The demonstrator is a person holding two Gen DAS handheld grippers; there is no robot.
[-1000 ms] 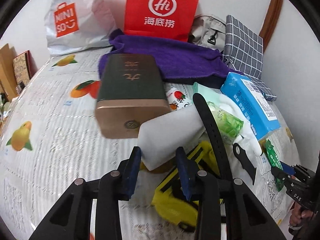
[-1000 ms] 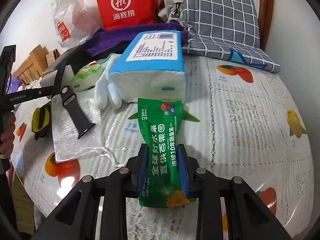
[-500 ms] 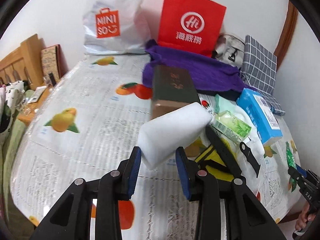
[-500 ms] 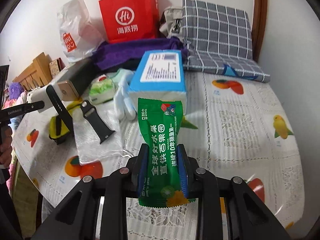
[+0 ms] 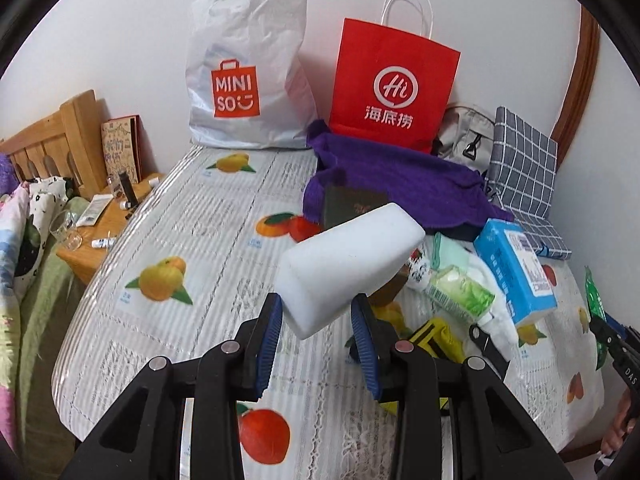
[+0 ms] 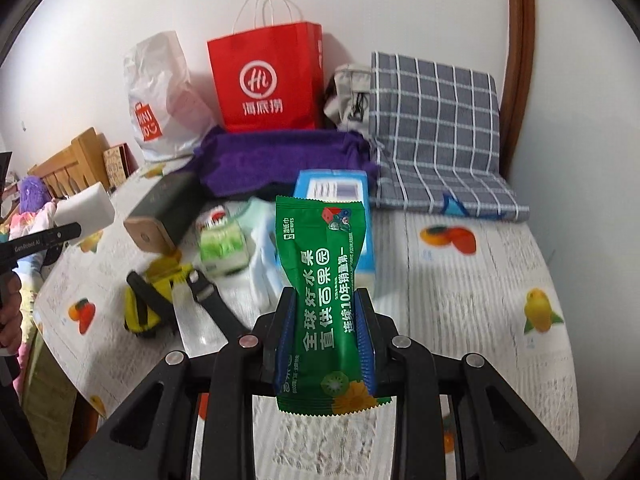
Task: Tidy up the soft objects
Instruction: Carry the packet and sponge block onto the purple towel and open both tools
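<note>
- White foam block (image 5: pixel 348 264) clamped in left gripper (image 5: pixel 318 322), lifted clear above the tabletop (image 5: pixel 208 232), tilted, far end pointing at the back edge.
- Green wipes packet (image 6: pixel 326 292) pinched between the blue pads of right gripper (image 6: pixel 326 344), upright, off the table.
- Blue tissue pack (image 5: pixel 516 268), pale green wipes pack (image 5: pixel 460 290), white glove (image 6: pixel 264 268) bunched mid-table near the right edge.
- Purple towel (image 5: pixel 400 184) along back edge, in front of red paper bag (image 5: pixel 394 84); white Miniso bag (image 5: pixel 248 68) at back left corner.
- Dark box (image 6: pixel 164 210) lying just in front of the towel.

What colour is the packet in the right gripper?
Green packet with white lettering, best in the right wrist view.
</note>
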